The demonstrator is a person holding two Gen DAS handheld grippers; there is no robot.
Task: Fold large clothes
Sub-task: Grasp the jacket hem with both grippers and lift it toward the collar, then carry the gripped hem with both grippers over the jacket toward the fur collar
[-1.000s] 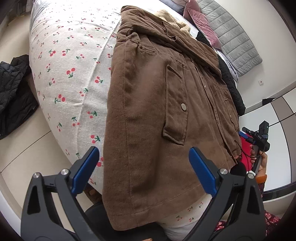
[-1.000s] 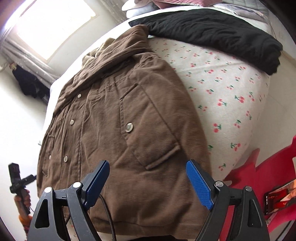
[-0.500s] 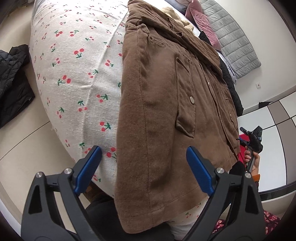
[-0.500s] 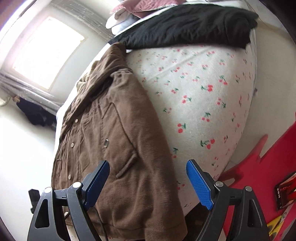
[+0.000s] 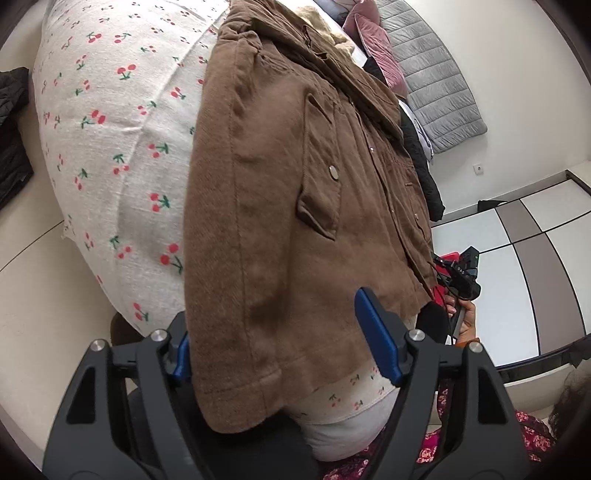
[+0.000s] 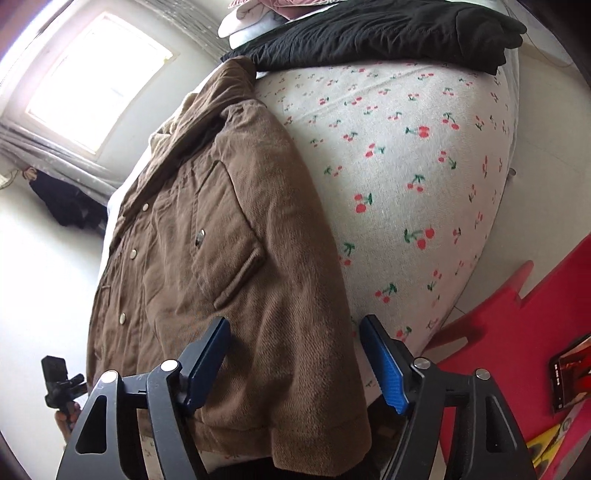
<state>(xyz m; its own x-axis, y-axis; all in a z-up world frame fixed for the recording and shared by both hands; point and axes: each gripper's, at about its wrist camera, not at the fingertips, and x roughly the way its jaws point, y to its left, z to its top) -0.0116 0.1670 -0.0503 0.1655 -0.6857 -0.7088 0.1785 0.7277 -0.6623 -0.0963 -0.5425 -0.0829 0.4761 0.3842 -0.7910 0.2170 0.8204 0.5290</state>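
Observation:
A brown jacket point(image 5: 280, 192) lies front-up on the cherry-print bed point(image 5: 110, 147), its hem hanging over the near edge. My left gripper point(image 5: 280, 347) straddles the jacket's lower left corner; its jaws are closing, the left pad point(image 5: 181, 356) is half hidden behind the side seam, and neither pad is visibly pressing. In the right wrist view the jacket point(image 6: 221, 240) fills the left half. My right gripper point(image 6: 295, 365) straddles the lower right corner, its jaws closing with the cloth between the pads and a gap on the right.
A black garment point(image 6: 388, 33) lies across the far side of the bed, by pink pillows point(image 5: 376, 55) and a grey quilted mat point(image 5: 436, 74). Another dark garment point(image 5: 11, 140) lies on the floor at left. A red foam mat point(image 6: 517, 332) with a phone point(image 6: 569, 376) lies at right.
Both grippers have come down and in onto the jacket's lower corners. Their jaws have narrowed, and each corner now lies between the pads.

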